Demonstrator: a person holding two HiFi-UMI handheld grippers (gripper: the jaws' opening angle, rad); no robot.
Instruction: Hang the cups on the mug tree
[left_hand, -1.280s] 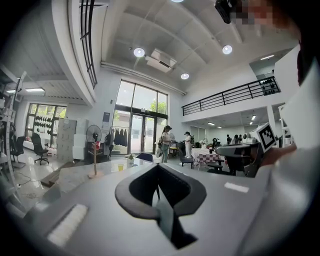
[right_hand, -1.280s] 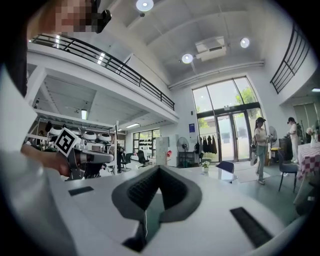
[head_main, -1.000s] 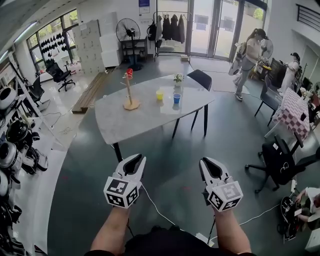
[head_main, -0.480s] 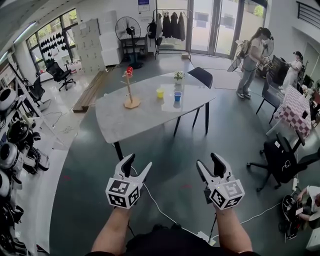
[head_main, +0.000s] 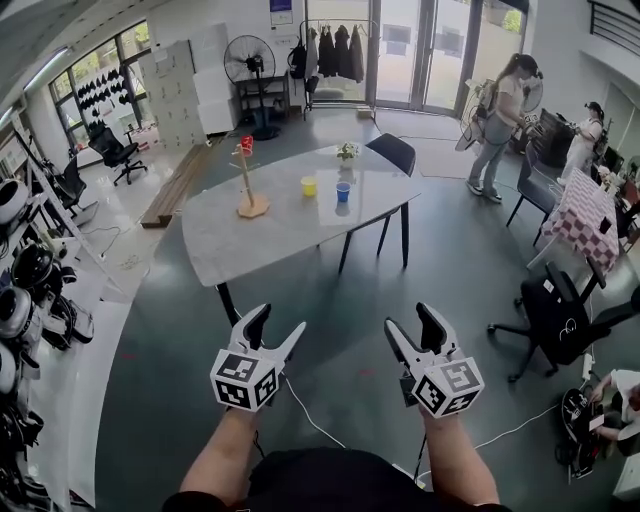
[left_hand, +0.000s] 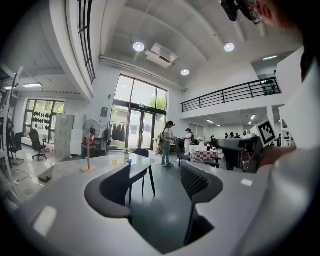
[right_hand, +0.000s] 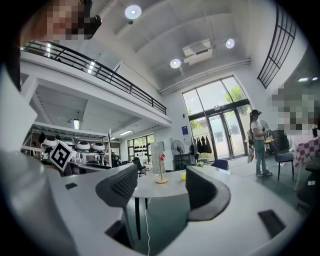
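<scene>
the table is a grey slab on dark legs standing on the floor, with a dark chair at its far right edge. the mug tree stands upright on a round wooden base near the far left corner of the table. a red cup hangs on one of its upper pegs.

the left gripper and the right gripper are held side by side above the floor, short of the table's near edge and well apart from everything on it. the jaws of both have just been opening. each pair stands apart with nothing between them.

the yellow cup and the blue cup stand upright just beside each other toward the far edge, between the mug tree and the chair. a small potted plant sits at the far edge behind them.
</scene>
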